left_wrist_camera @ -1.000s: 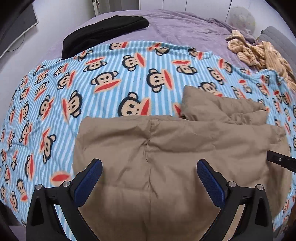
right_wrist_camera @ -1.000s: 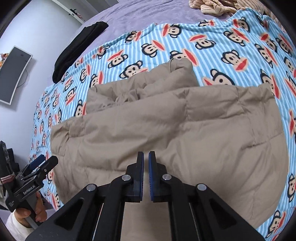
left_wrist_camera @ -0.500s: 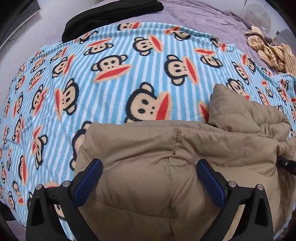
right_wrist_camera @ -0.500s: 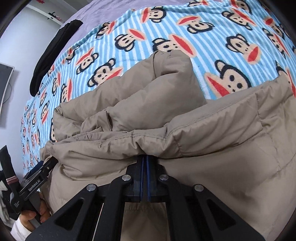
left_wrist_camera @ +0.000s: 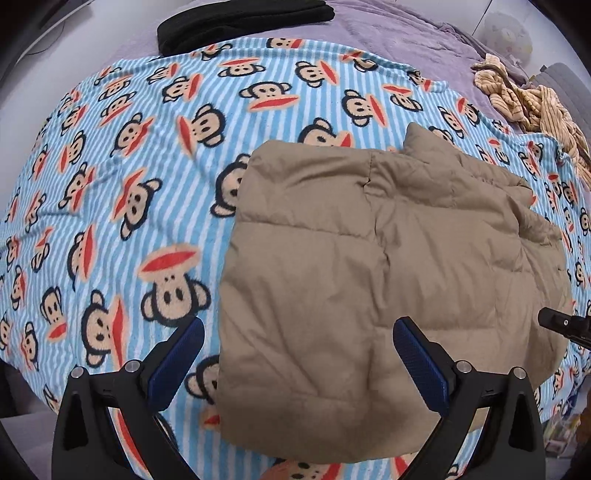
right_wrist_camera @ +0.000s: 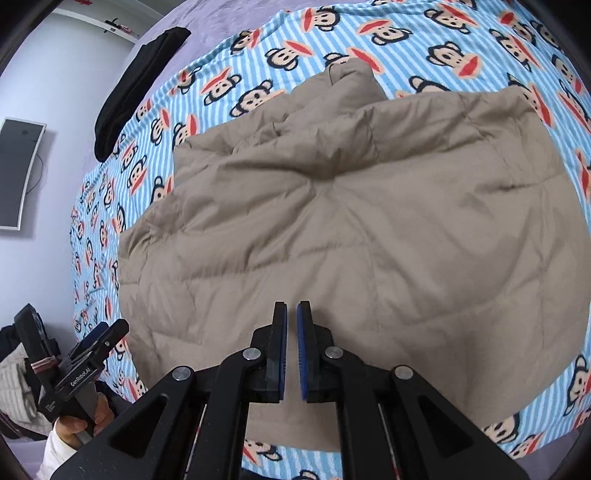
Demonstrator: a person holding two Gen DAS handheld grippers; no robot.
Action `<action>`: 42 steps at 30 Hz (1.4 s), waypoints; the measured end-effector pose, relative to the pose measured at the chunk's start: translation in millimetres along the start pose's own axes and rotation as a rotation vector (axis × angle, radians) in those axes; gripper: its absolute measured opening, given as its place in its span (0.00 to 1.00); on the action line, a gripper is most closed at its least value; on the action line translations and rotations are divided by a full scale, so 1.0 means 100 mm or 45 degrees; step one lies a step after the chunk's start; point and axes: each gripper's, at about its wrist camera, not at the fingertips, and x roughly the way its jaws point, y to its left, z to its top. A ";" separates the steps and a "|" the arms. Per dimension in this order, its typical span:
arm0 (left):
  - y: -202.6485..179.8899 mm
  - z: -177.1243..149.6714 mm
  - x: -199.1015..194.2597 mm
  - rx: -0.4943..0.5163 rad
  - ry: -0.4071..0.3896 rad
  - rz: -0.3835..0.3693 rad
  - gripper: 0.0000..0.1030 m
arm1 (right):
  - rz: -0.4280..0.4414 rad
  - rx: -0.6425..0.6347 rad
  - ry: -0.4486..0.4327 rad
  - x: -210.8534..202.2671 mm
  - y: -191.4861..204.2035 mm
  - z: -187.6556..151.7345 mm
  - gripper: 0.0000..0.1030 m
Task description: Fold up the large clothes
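A tan puffer jacket lies folded into a thick pad on the monkey-print blanket; its collar end pokes out at the far side. My left gripper hovers wide open above the jacket's near left edge, one finger over the blanket, the other over the fabric. In the right wrist view it shows at lower left, held by a hand. My right gripper hangs over the jacket's near middle. Its jaws are opening from a narrow slit with nothing between them. Its tip shows at the jacket's right side.
A black folded garment lies at the blanket's far edge on the purple sheet. A beige striped garment is heaped at the far right. A monitor hangs on the left wall. The bed's near edge runs just below the grippers.
Half a second ago my right gripper pinched a raised fold of the jacket; it has let go and drawn back, and the jacket lies flatter. My left gripper has shifted left and back.
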 end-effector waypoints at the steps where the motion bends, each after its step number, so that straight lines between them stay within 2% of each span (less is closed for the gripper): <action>1: 0.02 -0.03 0.01 -0.004 0.012 0.009 1.00 | -0.002 0.001 0.007 0.00 0.02 -0.08 0.06; 5: 0.12 -0.11 0.06 -0.027 0.060 0.010 1.00 | -0.003 0.024 0.042 0.07 0.05 -0.26 0.08; 7: 0.14 -0.12 0.07 -0.024 0.063 0.010 1.00 | -0.014 0.026 0.061 0.12 0.07 -0.31 0.16; 8: 0.15 -0.13 0.08 -0.021 0.064 0.010 1.00 | -0.021 0.023 0.064 0.14 0.08 -0.32 0.29; 9: 0.16 -0.13 0.08 -0.019 0.063 0.011 1.00 | -0.024 0.019 0.064 0.15 0.10 -0.34 0.47; 11: 0.17 -0.12 0.08 -0.013 0.062 0.017 1.00 | -0.023 0.013 0.053 0.15 0.13 -0.37 0.59; 13: 0.19 -0.12 0.08 -0.006 0.069 0.024 1.00 | -0.030 0.008 0.051 0.17 0.16 -0.38 0.63; 15: 0.21 -0.12 0.10 -0.003 0.076 0.017 1.00 | -0.027 0.018 0.044 0.19 0.18 -0.39 0.82; 19: 0.28 -0.12 0.14 0.008 0.081 0.044 1.00 | -0.062 0.011 0.006 0.25 0.23 -0.41 0.84; 22: 0.33 -0.11 0.15 0.032 0.061 0.062 1.00 | -0.068 0.001 -0.015 0.28 0.27 -0.43 0.99; 24: 0.36 -0.11 0.16 0.029 0.064 0.036 1.00 | -0.073 -0.012 -0.023 0.29 0.29 -0.44 1.00; 30: 0.55 -0.05 0.23 -0.026 0.083 -0.121 0.99 | -0.102 -0.028 0.018 0.37 0.32 -0.44 1.00; 34: 0.77 0.04 0.37 -0.017 0.092 -0.224 0.99 | -0.110 -0.018 0.027 0.41 0.31 -0.45 1.00; 37: 0.91 0.07 0.63 -0.017 0.199 -0.446 0.99 | -0.121 -0.017 0.031 0.45 0.31 -0.45 1.00; 40: 0.87 0.06 0.85 0.009 0.291 -0.669 0.99 | -0.129 -0.018 0.038 0.50 0.30 -0.45 1.00; 42: 0.74 0.08 0.95 0.066 0.309 -0.760 0.99 | -0.125 -0.017 0.041 0.52 0.29 -0.45 1.00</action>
